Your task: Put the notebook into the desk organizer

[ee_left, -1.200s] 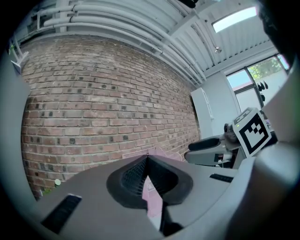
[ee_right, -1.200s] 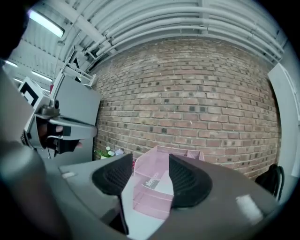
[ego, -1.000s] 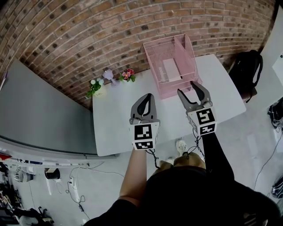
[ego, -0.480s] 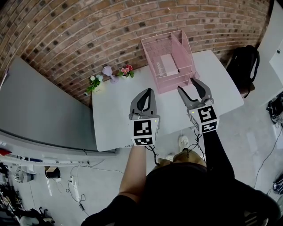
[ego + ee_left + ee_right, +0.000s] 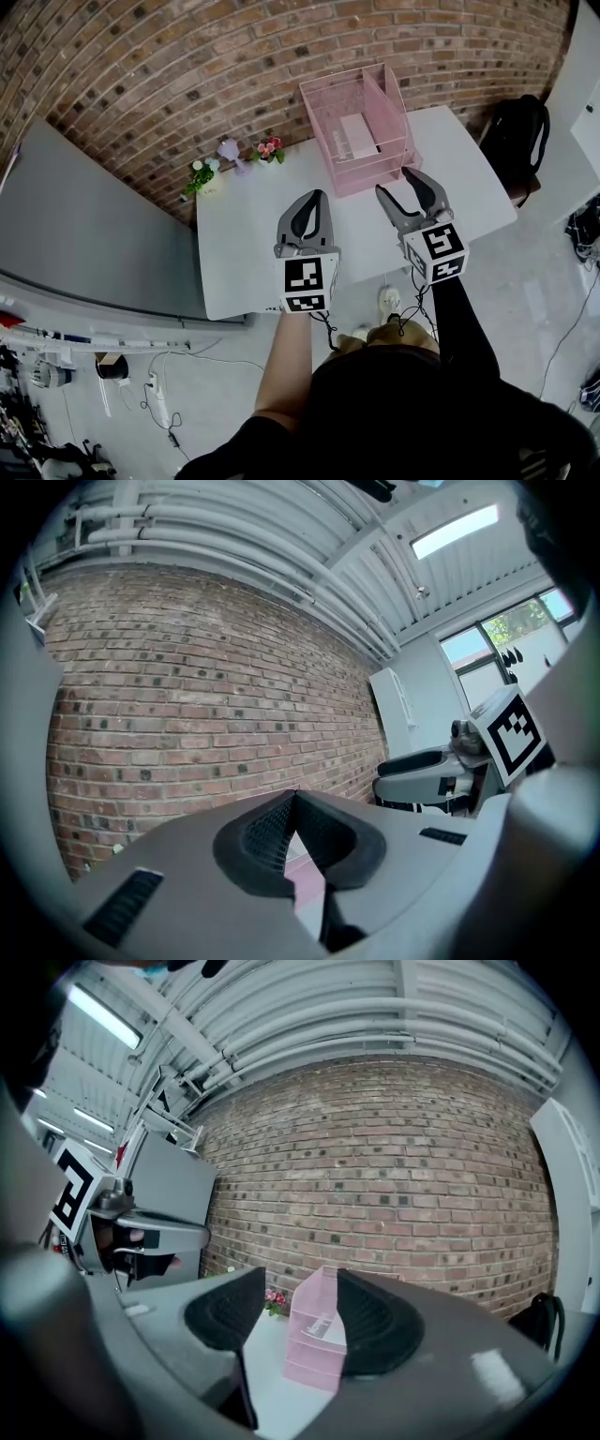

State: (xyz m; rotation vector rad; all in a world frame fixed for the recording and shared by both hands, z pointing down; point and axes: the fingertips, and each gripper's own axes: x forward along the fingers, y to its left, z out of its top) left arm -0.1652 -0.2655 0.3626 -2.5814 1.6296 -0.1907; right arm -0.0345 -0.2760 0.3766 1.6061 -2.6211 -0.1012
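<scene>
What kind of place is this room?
Probably an indoor lab or studio workspace: a bare brick wall, a white table with a pink desk organizer, and loose cables.

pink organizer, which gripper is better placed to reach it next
Likely right: the right gripper hangs open just before the pink organizer, which shows between its jaws; the left gripper is shut and further aside.
</scene>
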